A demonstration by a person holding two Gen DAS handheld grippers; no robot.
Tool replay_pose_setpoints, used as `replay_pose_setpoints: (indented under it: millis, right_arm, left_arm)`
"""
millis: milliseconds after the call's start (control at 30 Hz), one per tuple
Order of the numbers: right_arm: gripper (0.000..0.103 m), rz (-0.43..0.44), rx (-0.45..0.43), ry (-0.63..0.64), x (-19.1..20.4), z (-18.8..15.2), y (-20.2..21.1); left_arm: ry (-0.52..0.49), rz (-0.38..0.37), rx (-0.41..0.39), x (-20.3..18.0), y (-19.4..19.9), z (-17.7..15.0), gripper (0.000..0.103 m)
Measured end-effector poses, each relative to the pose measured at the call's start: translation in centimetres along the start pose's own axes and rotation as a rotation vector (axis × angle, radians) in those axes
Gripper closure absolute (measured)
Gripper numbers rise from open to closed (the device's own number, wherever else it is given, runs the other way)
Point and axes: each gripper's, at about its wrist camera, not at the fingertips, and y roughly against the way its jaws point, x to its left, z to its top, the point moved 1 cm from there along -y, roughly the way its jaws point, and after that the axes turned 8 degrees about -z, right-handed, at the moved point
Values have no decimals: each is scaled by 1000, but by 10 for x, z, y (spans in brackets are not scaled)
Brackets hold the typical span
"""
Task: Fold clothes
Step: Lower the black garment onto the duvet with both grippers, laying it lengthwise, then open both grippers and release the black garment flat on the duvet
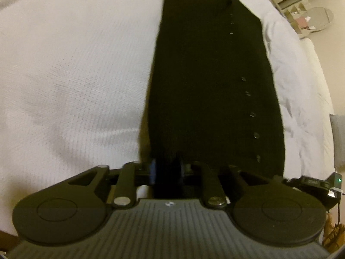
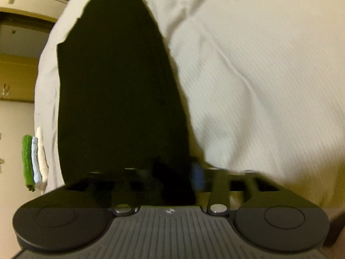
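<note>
A black knitted garment (image 1: 204, 75) lies in a long folded strip on the white bed cover (image 1: 75, 64), with a row of small buttons (image 1: 251, 114) down its right side. My left gripper (image 1: 167, 169) is at its near end. The jaws stand narrow and black cloth fills the gap; whether the pads press on it does not show. In the right wrist view the same garment (image 2: 118, 86) runs away from my right gripper (image 2: 174, 172). Its jaws stand wide, cloth lies loose between them, and the blue right pad (image 2: 198, 177) is bare.
A stack of folded clothes (image 2: 34, 159), green, light blue and white, sits at the bed's left edge. A round glass table (image 1: 319, 19) stands beyond the bed at the far right. White cover (image 2: 258, 64) spreads wide on the garment's outer sides.
</note>
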Motion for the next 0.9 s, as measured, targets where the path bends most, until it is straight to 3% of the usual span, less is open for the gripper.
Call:
replay_pose_setpoints:
  millis: [33, 67, 100, 133, 300, 367, 433, 467, 567, 633, 700, 767, 800, 900]
  right_arm:
    - [42, 14, -2, 9, 2, 0, -3]
    - [52, 24, 1, 18, 3, 1, -6]
    - [84, 11, 32, 26, 5, 0, -12]
    - [93, 2, 68, 33, 7, -2, -16]
    - [96, -41, 106, 80, 14, -14, 9]
    - [96, -47, 122, 87, 12, -21, 17]
    - [96, -74, 137, 78, 5, -31, 15]
    - [93, -94, 139, 61, 1, -34, 10]
    - [47, -139, 161, 9, -8, -42, 2]
    - [40, -176, 162, 15, -6, -44, 9]
    - [25, -299, 158, 57, -1, -44, 21]
    - [22, -434, 136, 115, 5, -43, 37]
    - [22, -460, 120, 143, 9, -42, 44]
    - [17, -402, 51, 221, 30, -36, 75]
  left_arm:
    - [13, -7, -9, 1, 0, -1, 86]
    - [22, -11, -17, 1, 0, -3, 89]
    - [31, -16, -26, 2, 1, -5, 95]
    - [14, -13, -38, -2, 5, -8, 95]
    - [-47, -30, -90, -18, 43, -22, 96]
    - [-76, -19, -74, -22, 56, -28, 96]
    - [-118, 45, -24, -20, 56, -37, 95]
    - [-131, 91, 5, -17, 53, -42, 95]
    - [-109, 189, 39, -14, 45, -46, 89]
    - [-96, 243, 38, -22, 51, -44, 81]
    - [-140, 328, 56, -35, 59, -46, 79]
    - [-183, 450, 96, -47, 69, -51, 82]
    - [-191, 497, 103, -56, 75, -53, 82]
    - [-201, 584, 77, -93, 98, -57, 81]
